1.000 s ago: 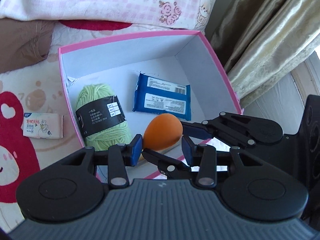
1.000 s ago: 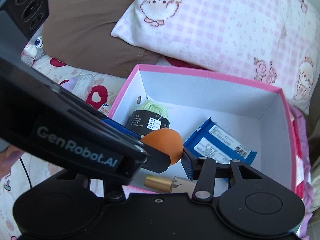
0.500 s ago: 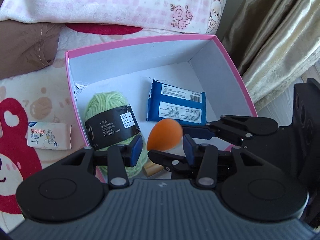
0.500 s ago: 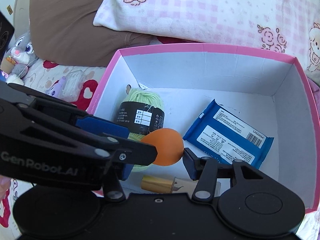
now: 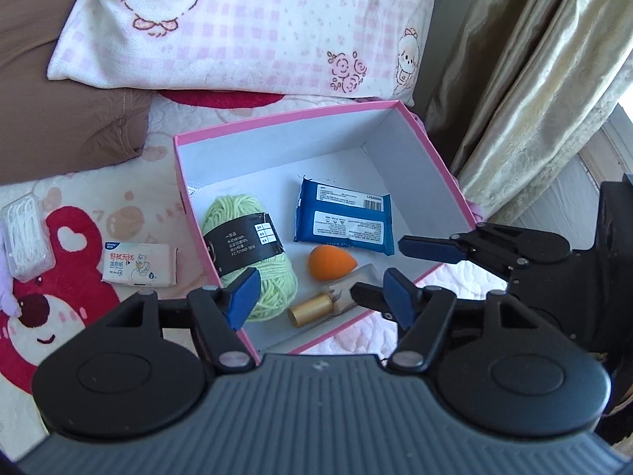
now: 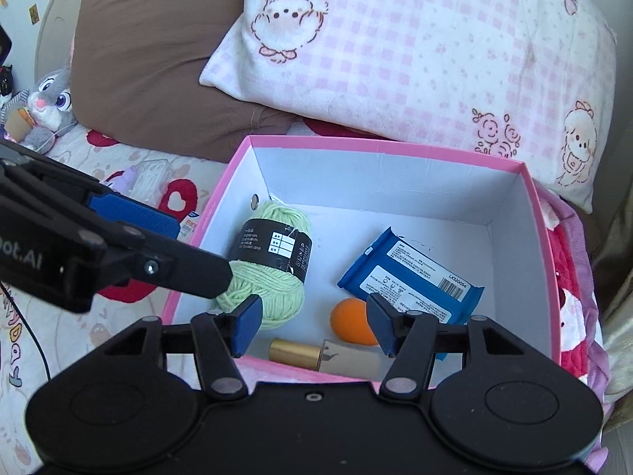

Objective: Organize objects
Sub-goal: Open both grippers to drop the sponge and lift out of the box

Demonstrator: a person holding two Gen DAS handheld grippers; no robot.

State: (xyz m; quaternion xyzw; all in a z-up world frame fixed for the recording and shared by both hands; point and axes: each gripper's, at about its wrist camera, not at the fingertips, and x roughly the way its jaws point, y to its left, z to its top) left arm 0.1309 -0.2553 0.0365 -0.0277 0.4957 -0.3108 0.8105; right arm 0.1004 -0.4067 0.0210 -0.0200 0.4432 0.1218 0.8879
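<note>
A pink box (image 5: pixel 277 120) (image 6: pixel 379 146) with white walls stands on the bed. In it lie a green yarn ball (image 5: pixel 249 245) (image 6: pixel 273 273), a blue wipes pack (image 5: pixel 344 221) (image 6: pixel 411 281), an orange sponge egg (image 5: pixel 330 263) (image 6: pixel 350 320) and a gold-capped bottle (image 5: pixel 316 308) (image 6: pixel 300 350). My left gripper (image 5: pixel 320 297) is open and empty above the box's near edge. My right gripper (image 6: pixel 312 324) is open and empty above the box's near wall. Each gripper shows in the other's view, the right one (image 5: pixel 431 249) and the left one (image 6: pixel 158 245).
A white tissue pack (image 5: pixel 138 265) and a clear box of floss picks (image 5: pixel 25 237) lie on the blanket left of the pink box. A pink checked pillow (image 5: pixel 245 27) and a brown pillow (image 6: pixel 150 71) lie behind. A curtain (image 5: pixel 534 79) hangs at the right. A plush rabbit (image 6: pixel 49 99) sits far left.
The orange sponge egg, held between my grippers over the box before, now lies on the box floor. Both grippers have opened wider and pulled back and up.
</note>
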